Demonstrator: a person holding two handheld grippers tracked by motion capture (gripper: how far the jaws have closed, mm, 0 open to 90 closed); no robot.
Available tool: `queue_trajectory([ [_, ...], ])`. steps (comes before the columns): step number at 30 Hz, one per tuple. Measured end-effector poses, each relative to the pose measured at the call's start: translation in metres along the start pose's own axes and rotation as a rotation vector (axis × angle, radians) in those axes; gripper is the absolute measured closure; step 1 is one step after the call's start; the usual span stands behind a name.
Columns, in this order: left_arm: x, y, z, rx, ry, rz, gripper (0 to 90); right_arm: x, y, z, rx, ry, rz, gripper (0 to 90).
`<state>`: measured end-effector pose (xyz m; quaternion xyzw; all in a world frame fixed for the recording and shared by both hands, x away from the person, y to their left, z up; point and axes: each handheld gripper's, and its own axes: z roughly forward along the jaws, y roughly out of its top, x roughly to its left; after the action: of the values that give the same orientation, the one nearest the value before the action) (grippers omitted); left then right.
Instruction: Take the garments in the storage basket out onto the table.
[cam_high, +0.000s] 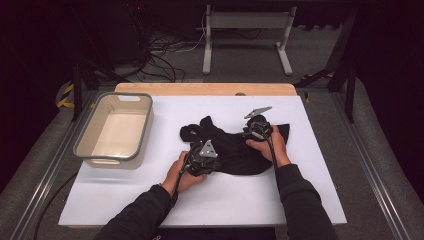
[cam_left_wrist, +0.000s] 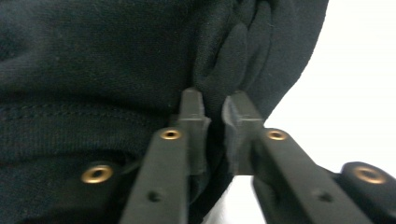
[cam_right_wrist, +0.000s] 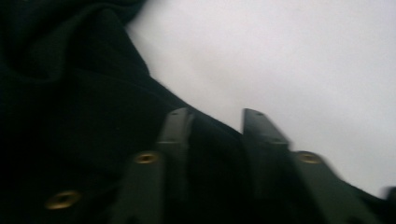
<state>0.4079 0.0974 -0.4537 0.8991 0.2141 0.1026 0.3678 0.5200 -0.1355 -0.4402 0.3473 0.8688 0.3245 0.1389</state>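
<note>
Both sleeved forearms reach in over the white counter (cam_high: 150, 200). Closest, the left gripper (cam_left_wrist: 212, 105) has its fingers pinched on a fold of the black garment (cam_high: 235, 145), which lies crumpled mid-counter. Beyond, the right gripper (cam_right_wrist: 215, 116) straddles the garment's edge, fingers apart. It should close firmly before any lift. Farther left, the grey basin (cam_high: 116, 130) waits.

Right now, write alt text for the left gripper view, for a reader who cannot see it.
The left gripper, its two black jaws nearly closed, pinches a fold of a black garment between them. The dark knit fabric covers most of the frame, with the white table surface to the right.
</note>
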Motion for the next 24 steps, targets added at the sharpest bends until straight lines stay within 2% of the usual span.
queue_trajectory([
  [2,-0.002,-0.002,-0.006,-0.001,-0.023,0.01,85.0,0.002,0.001,-0.005,0.012,-0.03,-0.012,85.8],
  [3,-0.002,-0.002,-0.006,-0.001,-0.023,0.01,85.1,0.002,0.001,-0.005,0.012,-0.03,-0.012,85.8],
  [6,-0.004,-0.008,-0.025,-0.032,-0.033,0.017,85.2,-0.001,-0.001,-0.014,-0.022,-0.054,0.026,87.0],
  [8,-0.007,-0.014,-0.041,-0.062,-0.037,0.008,85.2,-0.003,-0.002,-0.027,-0.063,-0.084,0.053,87.4],
  [10,-0.01,-0.021,-0.059,-0.077,-0.025,0.02,85.1,-0.004,-0.003,-0.041,-0.112,-0.101,0.08,87.6],
  [13,-0.017,-0.031,-0.084,-0.101,-0.022,0.018,85.2,0.002,-0.009,-0.065,-0.183,-0.127,0.103,87.7],
  [15,-0.025,-0.038,-0.101,-0.093,-0.012,0.048,85.2,0.011,-0.015,-0.079,-0.208,-0.118,0.098,87.7],
  [17,-0.032,-0.045,-0.113,-0.092,-0.008,0.055,85.2,0.023,-0.024,-0.092,-0.228,-0.101,0.082,87.6],
  [22,-0.049,-0.073,-0.135,-0.079,0.004,0.038,85.2,0.058,-0.056,-0.113,-0.277,-0.022,0.043,87.4],
  [24,-0.054,-0.082,-0.138,-0.069,-0.001,0.026,85.2,0.07,-0.064,-0.115,-0.264,-0.009,0.028,87.3],
])
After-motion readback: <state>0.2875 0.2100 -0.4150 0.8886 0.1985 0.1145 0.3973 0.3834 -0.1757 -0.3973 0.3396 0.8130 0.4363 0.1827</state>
